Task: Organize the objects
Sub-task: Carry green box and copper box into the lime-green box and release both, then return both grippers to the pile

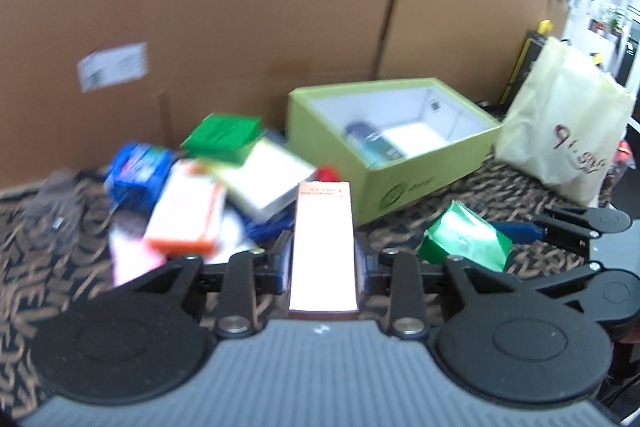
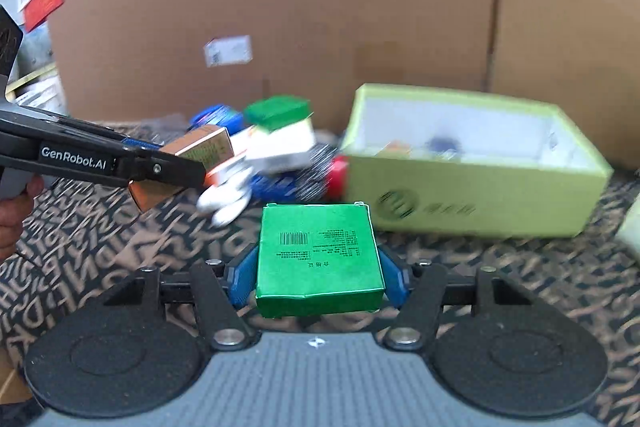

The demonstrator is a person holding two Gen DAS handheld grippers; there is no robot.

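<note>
My left gripper (image 1: 323, 263) is shut on a long copper-and-white carton (image 1: 323, 243), held above the patterned tablecloth; the carton also shows in the right wrist view (image 2: 196, 153). My right gripper (image 2: 318, 271) is shut on a flat green box (image 2: 318, 259), which also shows in the left wrist view (image 1: 466, 237). An open lime-green box (image 1: 420, 179) stands ahead, with a dark bottle (image 1: 370, 143) and a white item inside. A pile of small boxes (image 1: 208, 183), green, blue, white and orange, lies to the left of it.
A tall cardboard wall (image 1: 260, 7) closes off the back. A cream cloth bag (image 1: 568, 123) stands right of the lime-green box. A red round object (image 2: 340, 173) lies beside that box (image 2: 472, 187). A dark pouch (image 1: 52, 203) lies at far left.
</note>
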